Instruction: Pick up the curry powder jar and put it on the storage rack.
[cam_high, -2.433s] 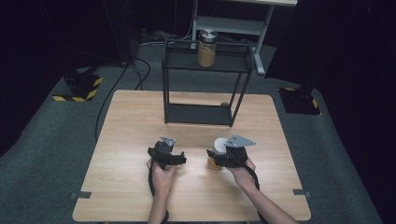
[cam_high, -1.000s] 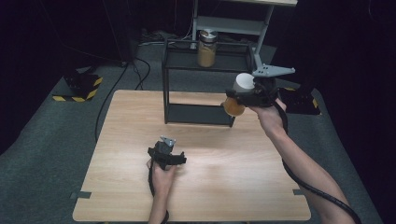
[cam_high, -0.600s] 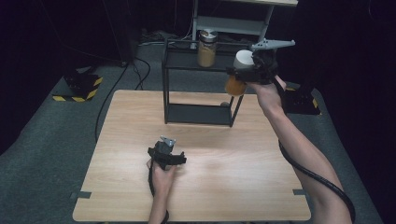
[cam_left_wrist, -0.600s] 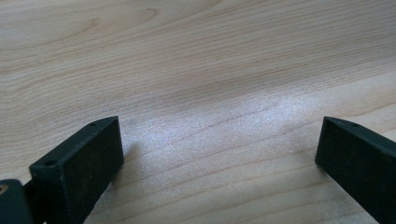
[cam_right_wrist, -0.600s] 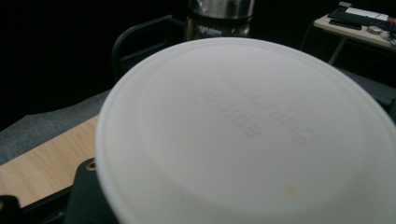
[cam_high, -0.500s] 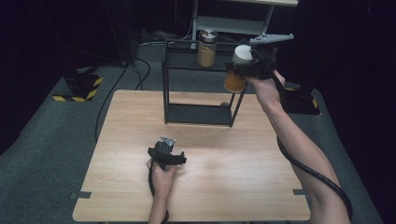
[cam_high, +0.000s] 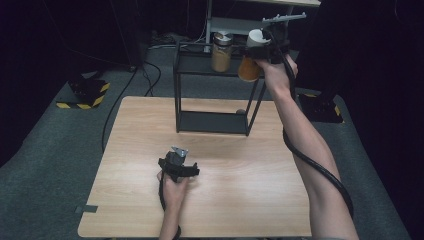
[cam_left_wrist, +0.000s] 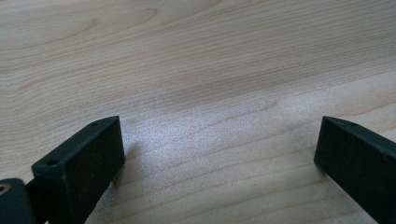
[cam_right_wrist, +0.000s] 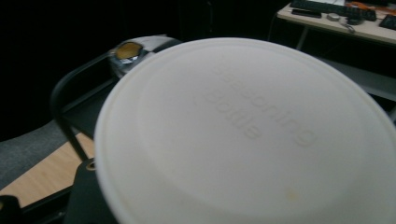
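Near the 6 o'clock edge of the tabletop (cam_high: 125, 150), the left gripper (cam_high: 178, 162) rested with its jaws spread and nothing between them, bare wood all round. Farther, toward 12 o'clock, the black rack (cam_high: 215, 90) stood with one jar (cam_high: 221, 52) on its top shelf. The right gripper (cam_high: 267, 47) held a white-lidded seasoning bottle (cam_high: 250, 62), jaws pinching it, at the shelf's 3 o'clock corner. Judging by this, setting it down remained; room beside the jar looked open.
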